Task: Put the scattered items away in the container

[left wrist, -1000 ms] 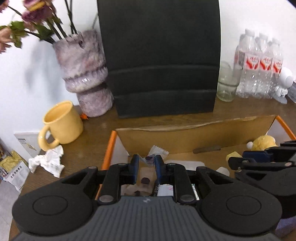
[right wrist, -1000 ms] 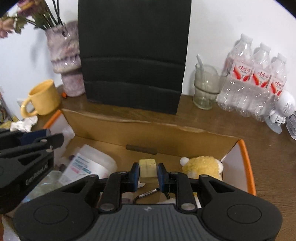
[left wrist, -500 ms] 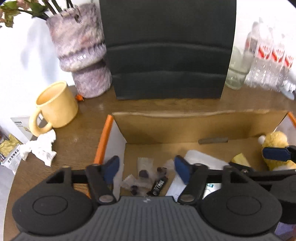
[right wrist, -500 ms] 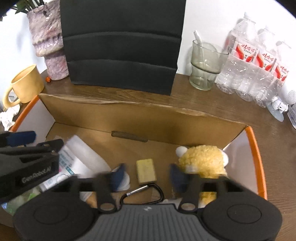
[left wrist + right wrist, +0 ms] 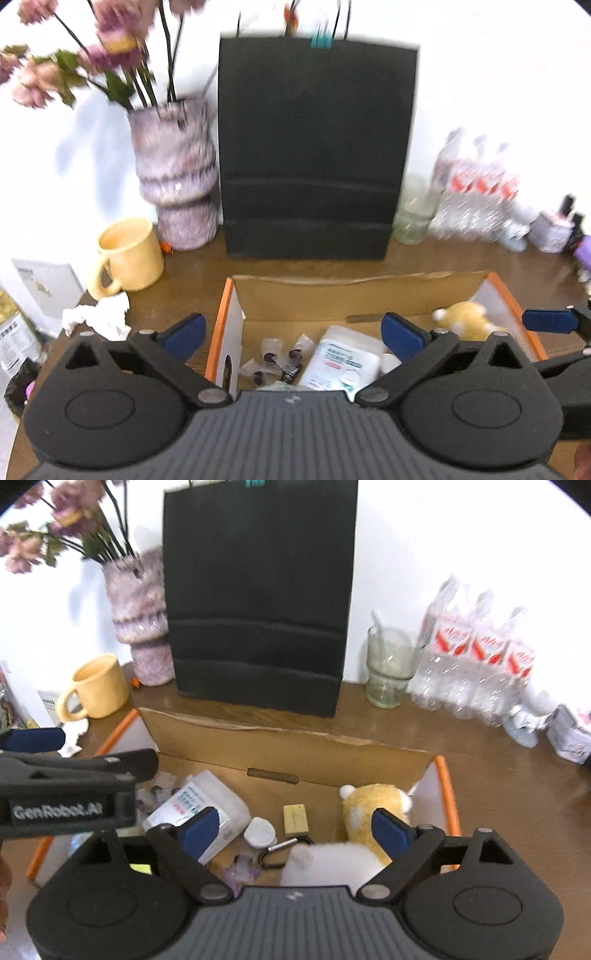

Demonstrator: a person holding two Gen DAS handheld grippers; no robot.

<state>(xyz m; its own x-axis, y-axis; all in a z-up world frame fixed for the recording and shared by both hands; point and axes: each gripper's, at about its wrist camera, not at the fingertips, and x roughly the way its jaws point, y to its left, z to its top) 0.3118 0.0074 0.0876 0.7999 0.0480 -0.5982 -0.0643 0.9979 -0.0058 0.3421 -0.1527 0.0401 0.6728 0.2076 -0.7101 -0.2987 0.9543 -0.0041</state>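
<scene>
The cardboard box with orange edges stands in front of me. My left gripper hangs above its left end, jaws opening, nothing between the pads. Below it lie several wrapped candies and a white wipes packet. My right gripper hovers over the box, jaws opening and empty. A small yellow block lies on the box floor beyond it, beside a yellow plush toy, a carabiner and a white round lid. A crumpled tissue lies on the table left of the box.
Behind the box stand a black paper bag, a mottled vase with flowers, a yellow mug, a glass and a pack of water bottles. Small items crowd the far right of the wooden table.
Both grippers went from shut to wide open. The left let go of a candy, the right of the yellow block, and both drew back and up from the box.
</scene>
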